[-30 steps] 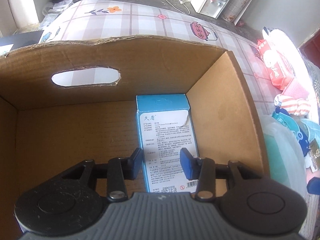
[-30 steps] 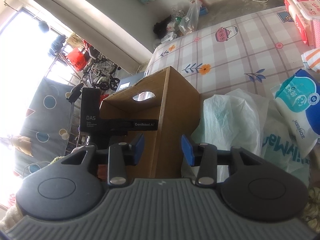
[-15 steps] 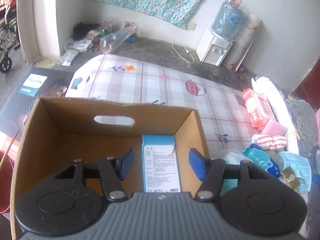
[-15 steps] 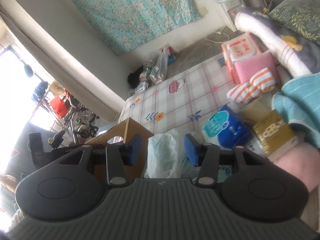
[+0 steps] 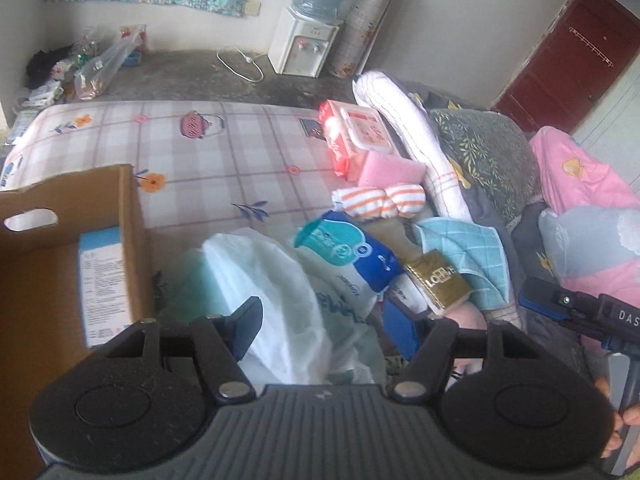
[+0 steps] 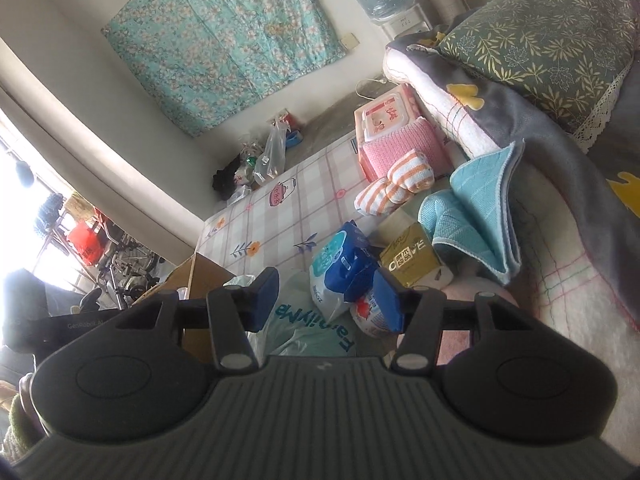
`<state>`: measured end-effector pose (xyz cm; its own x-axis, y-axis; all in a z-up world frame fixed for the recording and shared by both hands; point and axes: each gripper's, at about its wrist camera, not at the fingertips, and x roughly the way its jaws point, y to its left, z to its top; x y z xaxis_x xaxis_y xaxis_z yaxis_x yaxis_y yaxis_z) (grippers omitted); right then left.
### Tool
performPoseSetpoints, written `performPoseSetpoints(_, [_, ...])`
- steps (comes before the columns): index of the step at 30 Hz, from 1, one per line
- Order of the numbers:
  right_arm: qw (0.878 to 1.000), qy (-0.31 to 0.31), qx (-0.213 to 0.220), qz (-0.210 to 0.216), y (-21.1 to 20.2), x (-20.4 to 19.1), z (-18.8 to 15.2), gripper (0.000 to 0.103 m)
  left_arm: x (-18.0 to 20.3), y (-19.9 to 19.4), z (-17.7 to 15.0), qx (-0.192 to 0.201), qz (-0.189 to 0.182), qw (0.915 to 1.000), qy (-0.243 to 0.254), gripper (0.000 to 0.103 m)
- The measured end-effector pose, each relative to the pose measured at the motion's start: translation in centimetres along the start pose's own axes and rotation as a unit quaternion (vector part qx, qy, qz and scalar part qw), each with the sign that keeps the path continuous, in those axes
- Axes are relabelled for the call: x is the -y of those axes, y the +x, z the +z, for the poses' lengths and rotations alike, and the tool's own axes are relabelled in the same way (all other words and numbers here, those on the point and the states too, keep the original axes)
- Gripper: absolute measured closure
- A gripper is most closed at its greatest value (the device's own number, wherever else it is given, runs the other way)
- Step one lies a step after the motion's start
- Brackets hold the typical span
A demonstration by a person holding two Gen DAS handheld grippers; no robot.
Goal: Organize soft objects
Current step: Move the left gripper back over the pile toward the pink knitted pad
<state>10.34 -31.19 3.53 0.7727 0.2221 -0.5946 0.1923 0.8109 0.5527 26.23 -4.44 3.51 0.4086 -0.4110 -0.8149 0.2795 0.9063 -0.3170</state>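
Inside cardboard box (image 5: 132,216): blue carton (image 5: 105,280) flat, long axis twd handle cutout; both grippers released.

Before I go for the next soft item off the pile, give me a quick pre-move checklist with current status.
1. Left gripper free: ok, fingers have just been opening, nothing clamped; white bag lies below them.
2. Right gripper free: ok, fingers have just been opening, nothing held.
3. Box has room: ok, only the blue carton shows inside; far side out of view.
4. Target exposed: ok, striped socks lie on top, beside the pink cloth.
5. Grippers apart from each other: ok, the right one sits at the right edge of the left view.
6. Bag clear of the box side: cannot tell, it crowds the wall.
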Motion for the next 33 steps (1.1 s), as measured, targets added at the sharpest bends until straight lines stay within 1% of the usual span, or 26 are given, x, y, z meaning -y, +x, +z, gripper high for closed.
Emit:
performPoseSetpoints(5, [1.0,0.006,0.005,-0.002,0.7,1.6,1.7,0.05,2.9,3.8,0.7,-0.031,-0.004,0.9995,0.006,0.039])
performPoseSetpoints(13, [1.0,0.022,0.006,-0.016,2.1,4.5,5.2,0.05,5.2,8.2,2.8,-0.061,-0.011,0.9979,0.02,0.046])
performPoseSetpoints(16, [0.999,0.026,0.001,-0.021,3.1,5.5,6.5,0.051,6.0,9.5,3.9,-0.061,-0.013,0.9977,0.024,0.051])
performPoseSetpoints(18, [0.999,0.026,-0.005,-0.024,4.2,5.9,7.5,0.051,6.3,10.2,4.9,-0.049,-0.008,0.9985,0.024,0.053])
performPoseSetpoints(20, [0.999,0.029,-0.013,-0.025,5.6,6.1,8.7,0.051,6.9,10.8,6.1,-0.023,0.003,0.999,0.039,0.053])
performPoseSetpoints(21, [0.999,0.03,-0.018,-0.029,6.5,6.1,9.6,0.051,7.4,11.2,6.6,-0.01,0.014,0.9982,0.057,0.052])
performPoseSetpoints(23, [0.999,0.027,-0.027,-0.034,8.5,6.0,11.2,0.051,8.4,12.4,7.8,0.009,0.039,0.9936,0.106,0.052])
performPoseSetpoints(25, [0.998,0.027,-0.034,-0.043,10.6,5.9,12.8,0.051,8.8,14.0,9.1,0.014,0.051,0.9904,0.128,0.05])
performPoseSetpoints(28, [0.997,0.023,-0.05,-0.059,14.1,5.8,15.0,0.05,8.3,16.8,11.0,-0.003,0.042,0.9923,0.117,0.049])
performPoseSetpoints(30, [0.995,0.013,-0.061,-0.073,16.5,5.9,16.1,0.046,8.0,18.5,11.9,-0.007,0.037,0.9935,0.108,0.049])
performPoseSetpoints(32, [0.993,0.011,-0.07,-0.096,19.1,6.6,17.3,0.042,7.8,20.2,12.8,-0.016,0.032,0.994,0.104,0.049])
performPoseSetpoints(33, [0.992,0.012,-0.075,-0.1,20.1,6.9,17.6,0.042,7.6,21.0,13.2,-0.019,0.031,0.9945,0.099,0.049])
